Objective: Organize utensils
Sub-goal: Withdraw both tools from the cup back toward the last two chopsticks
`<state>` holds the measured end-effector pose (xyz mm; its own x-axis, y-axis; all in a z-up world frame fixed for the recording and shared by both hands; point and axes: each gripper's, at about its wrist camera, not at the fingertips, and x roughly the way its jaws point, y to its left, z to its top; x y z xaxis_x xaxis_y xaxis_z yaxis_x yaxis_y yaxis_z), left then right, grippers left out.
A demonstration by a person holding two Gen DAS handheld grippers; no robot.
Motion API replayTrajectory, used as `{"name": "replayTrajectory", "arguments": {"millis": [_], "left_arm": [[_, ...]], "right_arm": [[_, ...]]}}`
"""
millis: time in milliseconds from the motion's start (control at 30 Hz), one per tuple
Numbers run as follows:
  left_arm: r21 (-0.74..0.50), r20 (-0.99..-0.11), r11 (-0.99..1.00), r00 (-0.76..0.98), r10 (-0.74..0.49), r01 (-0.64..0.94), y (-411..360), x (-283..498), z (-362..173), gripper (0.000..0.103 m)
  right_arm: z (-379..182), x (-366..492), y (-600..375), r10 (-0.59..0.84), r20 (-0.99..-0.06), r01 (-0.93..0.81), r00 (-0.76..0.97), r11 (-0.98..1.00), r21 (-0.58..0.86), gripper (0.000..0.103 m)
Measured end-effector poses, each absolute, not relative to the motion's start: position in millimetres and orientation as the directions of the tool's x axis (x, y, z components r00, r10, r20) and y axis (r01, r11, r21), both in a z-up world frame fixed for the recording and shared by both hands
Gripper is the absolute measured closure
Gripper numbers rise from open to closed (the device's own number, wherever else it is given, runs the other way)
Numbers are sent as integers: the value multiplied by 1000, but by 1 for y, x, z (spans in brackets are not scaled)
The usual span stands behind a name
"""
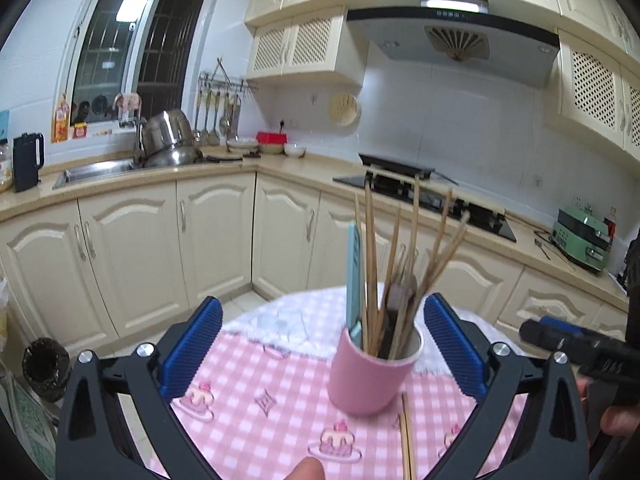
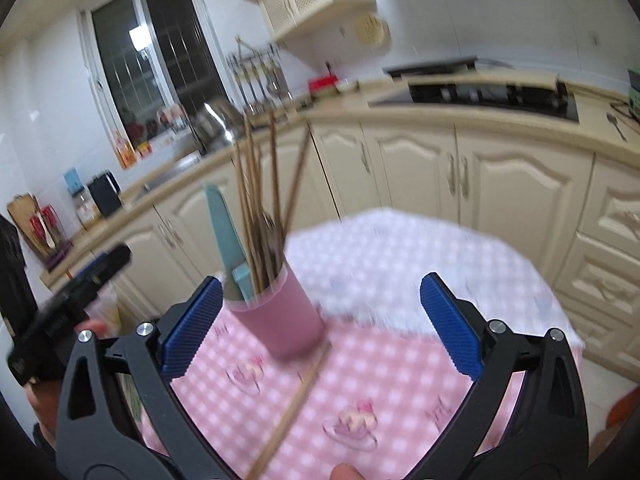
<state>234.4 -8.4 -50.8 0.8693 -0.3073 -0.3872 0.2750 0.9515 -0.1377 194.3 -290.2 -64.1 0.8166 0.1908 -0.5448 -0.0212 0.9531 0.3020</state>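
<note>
Loose wooden chopsticks (image 1: 406, 436) lie nearest the lens, flat on the pink checked tablecloth with cake prints (image 1: 248, 412), one end just beside the base of the pink cylindrical cup (image 1: 370, 372). Cup stands upright on the worktop, well filled: a bundle of thin wooden chopsticks (image 1: 404, 264) fanned out at angles, a pale teal flat-handled utensil (image 1: 354, 276), something dark down inside that I cannot identify. Left hand-held gripper (image 1: 322, 350) spread wide and empty, blue ribbed pads either side of the cup, not touching it. Right hand-held gripper (image 2: 320, 320) likewise released and holding nothing; its view is blurred, cup close against its left pad, loose chopsticks running diagonally beneath. Judgement: remaining step is likely lifting the loose pair into the cup. Risks: thin sticks lying flat on soft cloth give the pads little to bite, so one could slip or roll free while the other lifts. Tall, top-heavy cup sits close to both tools; a nudge from a pad or from an incoming stick against the fanned bundle could tip it. Cloth may bunch under a low scrape.
</note>
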Motion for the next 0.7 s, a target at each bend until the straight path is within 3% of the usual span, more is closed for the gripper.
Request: {"name": "replayTrajectory", "arguments": {"millis": [367, 700], "left_arm": [[-150, -485, 948, 815, -318, 280, -12, 222, -87, 4], [-146, -555, 954, 776, -299, 263, -13, 218, -111, 4]], "right_arm": [[-120, 170, -274, 190, -687, 10, 701, 961, 276, 6], [-159, 177, -236, 121, -793, 10, 597, 987, 158, 6]]}}
